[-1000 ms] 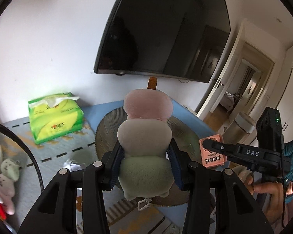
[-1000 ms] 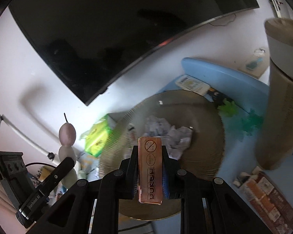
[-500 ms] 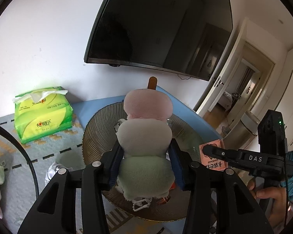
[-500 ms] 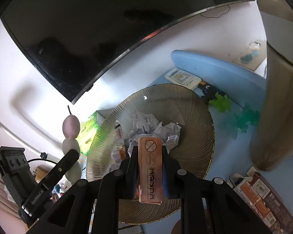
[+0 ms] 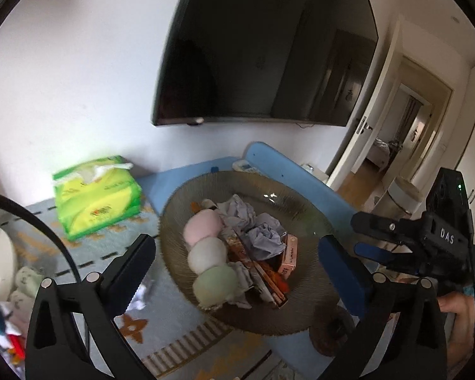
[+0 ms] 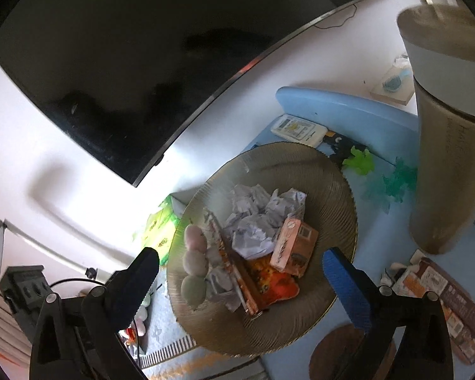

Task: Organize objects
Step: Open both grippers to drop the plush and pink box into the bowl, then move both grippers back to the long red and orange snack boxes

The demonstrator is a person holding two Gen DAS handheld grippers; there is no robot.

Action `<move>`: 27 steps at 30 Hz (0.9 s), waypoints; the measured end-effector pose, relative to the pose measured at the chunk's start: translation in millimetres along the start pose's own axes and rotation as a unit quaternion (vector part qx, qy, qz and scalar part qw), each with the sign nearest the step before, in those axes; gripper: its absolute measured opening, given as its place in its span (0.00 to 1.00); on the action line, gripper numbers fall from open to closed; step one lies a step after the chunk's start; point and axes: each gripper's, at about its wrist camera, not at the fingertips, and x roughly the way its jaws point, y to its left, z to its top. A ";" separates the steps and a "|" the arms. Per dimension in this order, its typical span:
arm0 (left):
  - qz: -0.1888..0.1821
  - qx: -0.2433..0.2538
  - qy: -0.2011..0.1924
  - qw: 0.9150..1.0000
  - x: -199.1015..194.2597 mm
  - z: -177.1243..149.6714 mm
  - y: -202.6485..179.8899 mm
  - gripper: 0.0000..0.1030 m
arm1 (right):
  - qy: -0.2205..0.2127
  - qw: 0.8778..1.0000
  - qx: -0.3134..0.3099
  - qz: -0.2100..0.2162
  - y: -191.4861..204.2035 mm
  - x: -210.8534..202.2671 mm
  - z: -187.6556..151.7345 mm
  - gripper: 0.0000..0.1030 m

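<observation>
Left wrist: wrappers under crumpled paper

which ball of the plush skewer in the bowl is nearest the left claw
The green ball, at the end of the plush skewer closest to the camera; the white one is in the middle and the pink one lies farthest.

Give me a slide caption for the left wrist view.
Left gripper opening above ribbed glass dish holding pink, white and green plush dumpling skewer.

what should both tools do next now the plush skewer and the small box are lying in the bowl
Probably draw both back from the bowl: the left tool and right tool are opening with nothing between them, while the plush skewer and pink box already rest inside.
</observation>
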 end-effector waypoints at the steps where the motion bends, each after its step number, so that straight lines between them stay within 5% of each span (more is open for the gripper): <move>1: 0.005 0.002 -0.005 1.000 -9.8 1.7 -0.4 1.00 | 0.002 1.000 -0.001 0.002 4.4 -1.4 -2.9 1.00; 13: 0.122 0.011 -0.073 0.990 -170.9 2.3 53.7 1.00 | 0.008 0.998 -0.042 0.048 107.4 -13.5 -59.7 1.00; 20: 0.251 0.003 -0.081 0.965 -284.6 -39.5 129.2 1.00 | 0.060 0.988 -0.118 0.082 204.4 14.4 -147.7 1.00; 27: 0.345 -0.063 -0.016 0.936 -332.3 -119.7 230.7 1.00 | 0.117 0.960 -0.227 0.110 300.6 55.6 -269.7 1.00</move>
